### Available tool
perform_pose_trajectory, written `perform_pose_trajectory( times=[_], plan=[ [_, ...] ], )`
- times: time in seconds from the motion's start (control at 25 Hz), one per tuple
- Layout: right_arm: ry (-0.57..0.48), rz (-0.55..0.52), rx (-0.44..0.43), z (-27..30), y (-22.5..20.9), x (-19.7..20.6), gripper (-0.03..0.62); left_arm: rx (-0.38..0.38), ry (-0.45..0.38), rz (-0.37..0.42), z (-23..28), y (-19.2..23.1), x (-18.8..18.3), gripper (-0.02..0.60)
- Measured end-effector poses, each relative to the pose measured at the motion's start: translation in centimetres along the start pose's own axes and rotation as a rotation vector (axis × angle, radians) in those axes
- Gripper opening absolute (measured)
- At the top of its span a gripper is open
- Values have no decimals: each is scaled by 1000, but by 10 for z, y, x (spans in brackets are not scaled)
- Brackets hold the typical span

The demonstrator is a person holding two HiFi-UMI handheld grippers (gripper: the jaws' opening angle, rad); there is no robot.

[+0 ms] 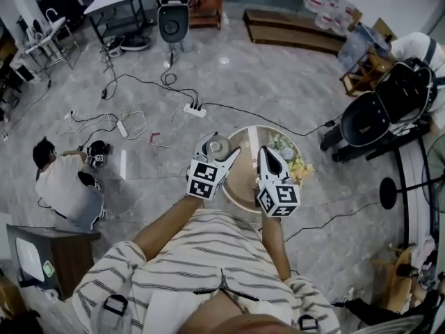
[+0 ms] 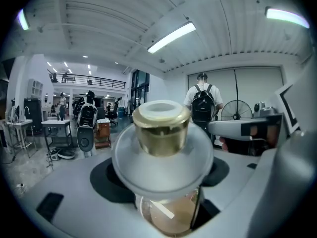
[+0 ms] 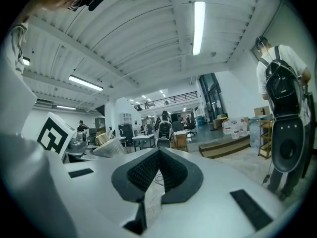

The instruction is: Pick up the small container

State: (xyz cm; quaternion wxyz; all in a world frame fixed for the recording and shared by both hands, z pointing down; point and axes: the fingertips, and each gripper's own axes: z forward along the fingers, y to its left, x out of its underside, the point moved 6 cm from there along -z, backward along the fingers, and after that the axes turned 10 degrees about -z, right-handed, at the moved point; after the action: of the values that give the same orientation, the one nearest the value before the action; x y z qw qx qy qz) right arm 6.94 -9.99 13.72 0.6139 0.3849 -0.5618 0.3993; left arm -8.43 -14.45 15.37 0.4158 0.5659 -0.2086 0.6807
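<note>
Got the small container clamped in the left claw, spread wide around the glass body below the gold lid, up by the left edge of the round counter and seemingly clear of it. Right claw pinched shut on nothing, so no backup there. Best to hold a steady squeeze, stay upright and lift slow with no jerks, probably slippy as smooth glass.

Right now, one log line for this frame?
left gripper: shut on gold-lidded small container | right gripper: shut, empty
</note>
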Motion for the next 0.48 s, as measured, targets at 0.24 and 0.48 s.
perform_pose_trajectory(
  times=[0.24, 0.48],
  plan=[
    [-11, -7, -9, 8, -1, -2, 9, -6, -13, -4, 0, 7, -2, 328],
    [-25, -14, -5, 1, -1, -2, 9, 17, -21, 0, -2, 0, 0, 328]
  ],
)
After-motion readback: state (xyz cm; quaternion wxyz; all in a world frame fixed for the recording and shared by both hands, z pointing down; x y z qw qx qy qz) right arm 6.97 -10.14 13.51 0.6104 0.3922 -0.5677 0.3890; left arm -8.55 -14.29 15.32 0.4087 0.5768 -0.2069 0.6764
